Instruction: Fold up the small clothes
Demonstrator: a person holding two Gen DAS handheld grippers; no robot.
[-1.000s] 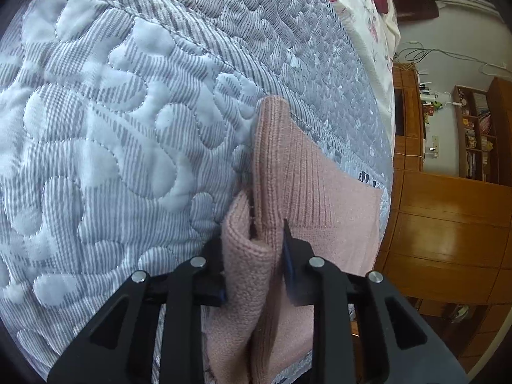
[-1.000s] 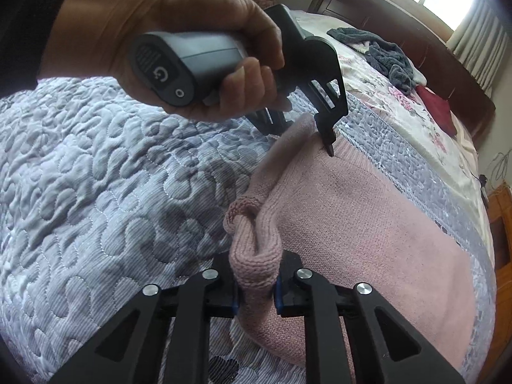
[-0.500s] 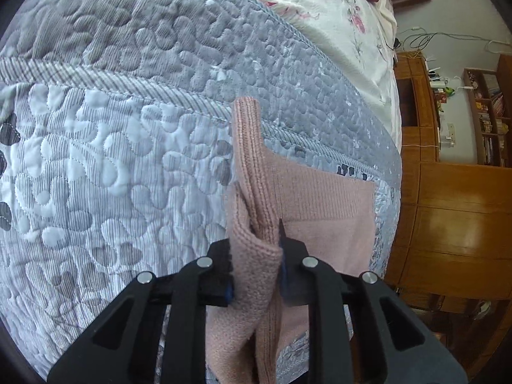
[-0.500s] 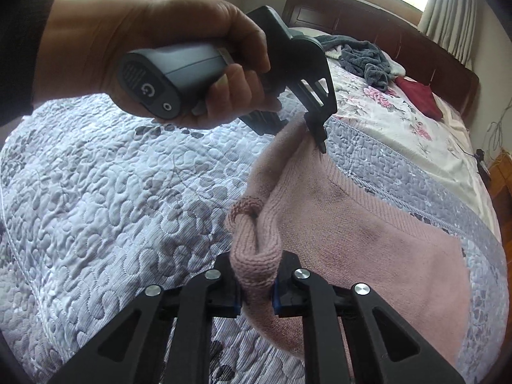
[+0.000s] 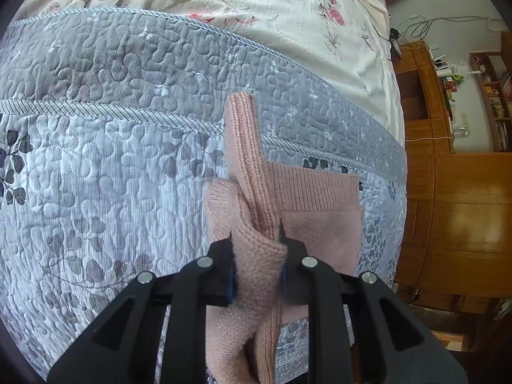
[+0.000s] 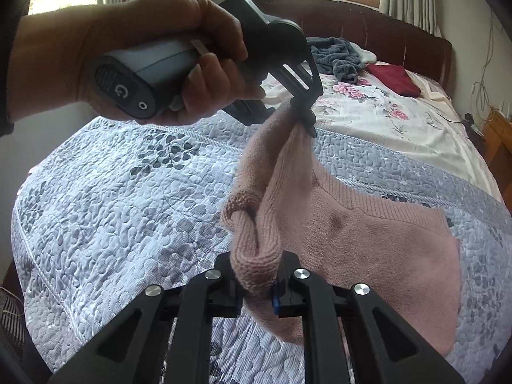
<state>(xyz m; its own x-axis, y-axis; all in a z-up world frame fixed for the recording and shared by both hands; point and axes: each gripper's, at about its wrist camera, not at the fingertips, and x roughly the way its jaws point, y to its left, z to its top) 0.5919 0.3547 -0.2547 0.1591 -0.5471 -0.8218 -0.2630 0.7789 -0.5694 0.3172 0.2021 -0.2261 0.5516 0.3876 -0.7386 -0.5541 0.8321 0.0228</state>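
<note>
Pink ribbed-knit small garment (image 6: 368, 243): soft, light, limp; half lifted off grey quilted bed (image 6: 112, 211) | my left gripper (image 5: 257, 251) and right gripper (image 6: 257, 276) fingers clamp bunched edge corners | judged: hold at corners, knit may stretch.

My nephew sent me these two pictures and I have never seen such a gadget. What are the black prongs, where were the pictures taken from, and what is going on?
A person holds one hand-squeezed gripper per hand; each carries a camera looking along its two fingers. One picture comes from the left gripper, the other from the right gripper, which also sees the left hand. Both are shut on a pink knitted garment, lifting one edge off a grey quilt on a bed.
</note>
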